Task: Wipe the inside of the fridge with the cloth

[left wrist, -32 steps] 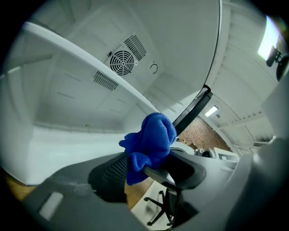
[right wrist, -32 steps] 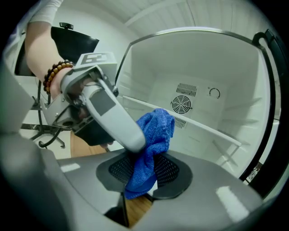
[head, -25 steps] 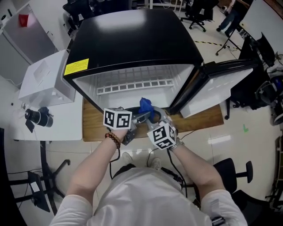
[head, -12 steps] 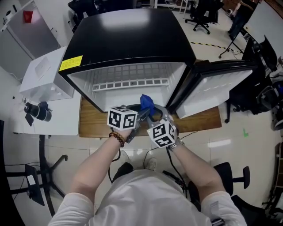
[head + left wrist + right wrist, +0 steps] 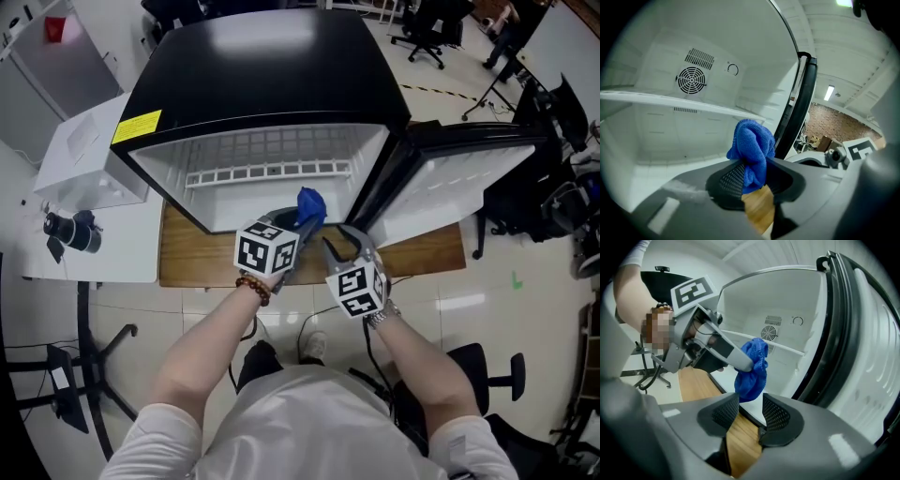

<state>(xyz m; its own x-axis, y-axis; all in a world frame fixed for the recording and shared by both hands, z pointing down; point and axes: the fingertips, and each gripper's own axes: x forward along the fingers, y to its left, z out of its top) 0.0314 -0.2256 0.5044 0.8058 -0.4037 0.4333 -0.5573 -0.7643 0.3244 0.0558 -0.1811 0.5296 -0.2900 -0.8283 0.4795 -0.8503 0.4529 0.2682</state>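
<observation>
**Left tool gripping the cloth at the fridge mouth**

In the head view, we are holding the left tool (image 5: 298, 232) and right tool (image 5: 337, 247) before the open fridge (image 5: 262, 84), which is standing on the wooden worktop (image 5: 187, 267). The blue cloth (image 5: 310, 204) is at its front edge. In the left gripper view, the left tool has just been closing and is pinching the cloth. In the right gripper view, the right tool has just been opening and is standing parted and empty, with the cloth hanging just ahead.
</observation>
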